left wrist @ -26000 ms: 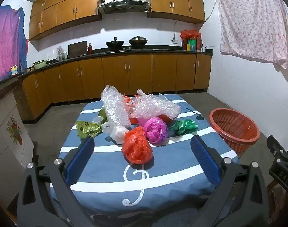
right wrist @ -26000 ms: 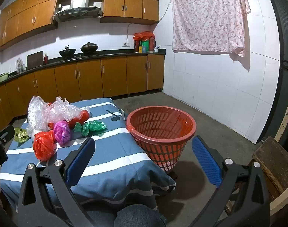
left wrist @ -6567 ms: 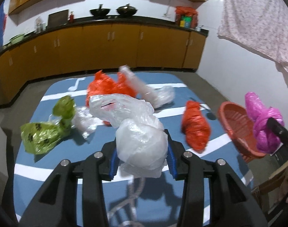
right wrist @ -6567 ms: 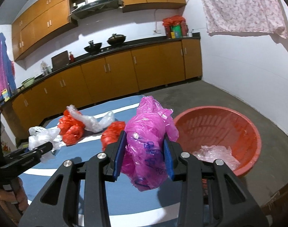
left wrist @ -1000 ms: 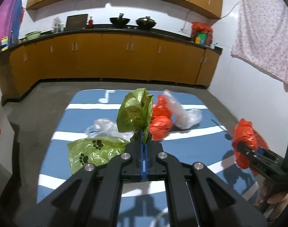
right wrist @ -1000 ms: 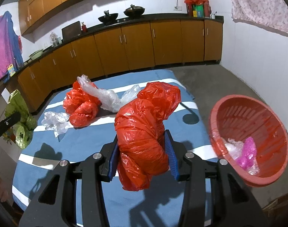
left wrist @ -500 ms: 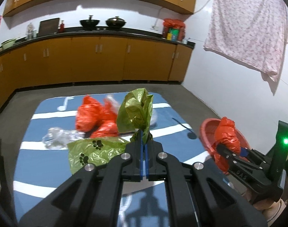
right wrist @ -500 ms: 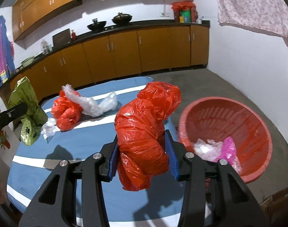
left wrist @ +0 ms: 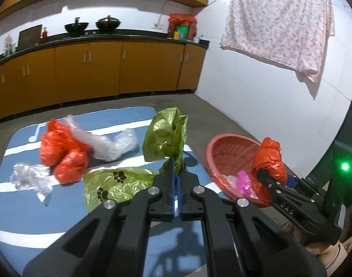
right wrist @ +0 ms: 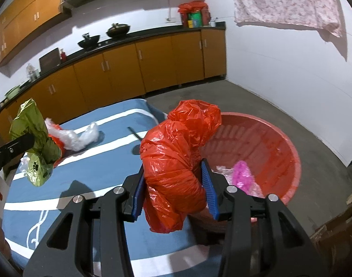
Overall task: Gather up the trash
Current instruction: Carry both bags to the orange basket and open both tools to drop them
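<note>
Left wrist view: left gripper (left wrist: 175, 180) pinched nearly flat on a thin fold of the green paw-print bag (left wrist: 165, 136), which stands up above the jaws while its printed half (left wrist: 116, 185) trails at 9 o'clock, hanging or lying just above the blue striped tablecloth (left wrist: 19, 217). Left on the cloth: a red bag bundle (left wrist: 62, 152) at 10 o'clock, a crumpled clear bubble-wrap piece (left wrist: 113, 143) touching it, and a small clear plastic scrap (left wrist: 29, 177) at 9 o'clock. Red laundry-style basket (left wrist: 224, 152) at 3 o'clock, beside the table, with a pink bag (left wrist: 243, 182) and clear plastic inside. Right gripper (left wrist: 271, 176) enters from the right over the basket's near rim.

Right wrist view: right gripper (right wrist: 174, 182) clamped at medium width around a bulky red plastic bag (right wrist: 176, 161); jaws press its sides. Basket (right wrist: 289, 152) lies from 1 to 3 o'clock, just past the bag; pink bag (right wrist: 241, 177) and clear film on its floor. Green bag at 9 o'clock in the other tool.

Progress, judged: some trash binned, two pieces in hand, three on the table. Roughly halfway. Red bag looks ready for release over the basket; green follows.
</note>
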